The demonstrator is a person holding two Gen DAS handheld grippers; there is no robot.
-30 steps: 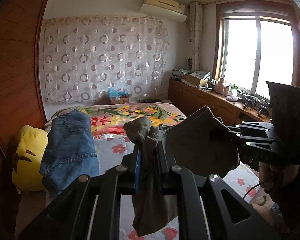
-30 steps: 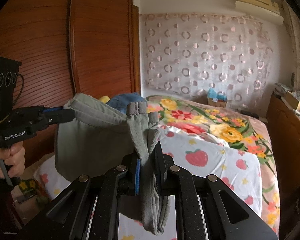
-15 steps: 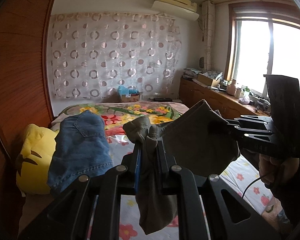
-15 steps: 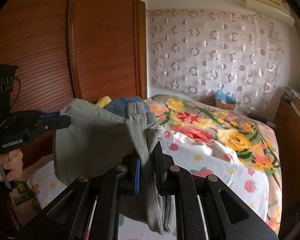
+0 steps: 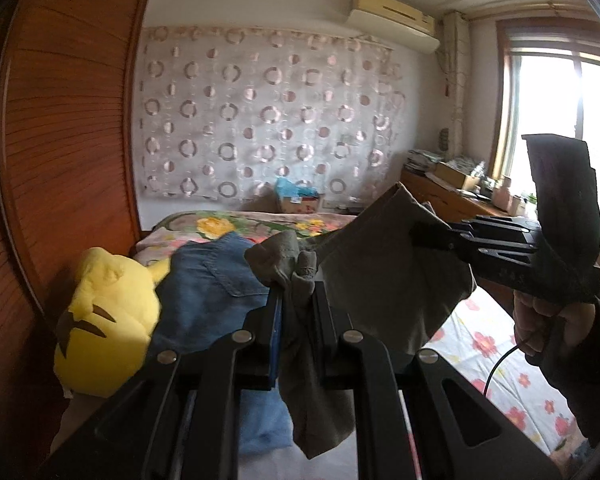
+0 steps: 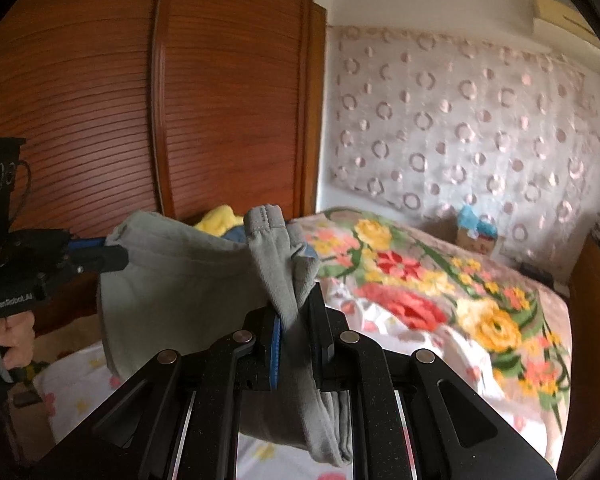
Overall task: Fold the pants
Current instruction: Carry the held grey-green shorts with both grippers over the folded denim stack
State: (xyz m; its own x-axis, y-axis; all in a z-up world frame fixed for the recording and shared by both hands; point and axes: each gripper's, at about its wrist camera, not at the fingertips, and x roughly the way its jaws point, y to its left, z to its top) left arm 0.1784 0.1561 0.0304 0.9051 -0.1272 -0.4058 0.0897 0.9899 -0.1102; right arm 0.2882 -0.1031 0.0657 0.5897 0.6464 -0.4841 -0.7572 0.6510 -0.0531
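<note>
Grey-green pants (image 5: 384, 276) hang in the air above the bed, stretched between both grippers. My left gripper (image 5: 298, 300) is shut on one bunched corner of the pants, with cloth drooping below its fingers. My right gripper (image 6: 296, 308) is shut on the other corner of the pants (image 6: 172, 284), which sag to its left. In the left wrist view the right gripper (image 5: 424, 236) comes in from the right, held by a hand (image 5: 548, 320). In the right wrist view the left gripper (image 6: 112, 254) comes in from the left.
A bed (image 6: 440, 292) with a floral blanket and white flowered sheet lies below. Folded blue jeans (image 5: 216, 292) and a yellow plush toy (image 5: 108, 320) lie at its left side. A wooden wardrobe (image 6: 220, 100) stands on the left, a window and cabinet (image 5: 452, 196) on the right.
Both grippers have swung leftward with the pants still held between them. The wardrobe, plush toy and jeans now fill more of the views. Neither grip changed.
</note>
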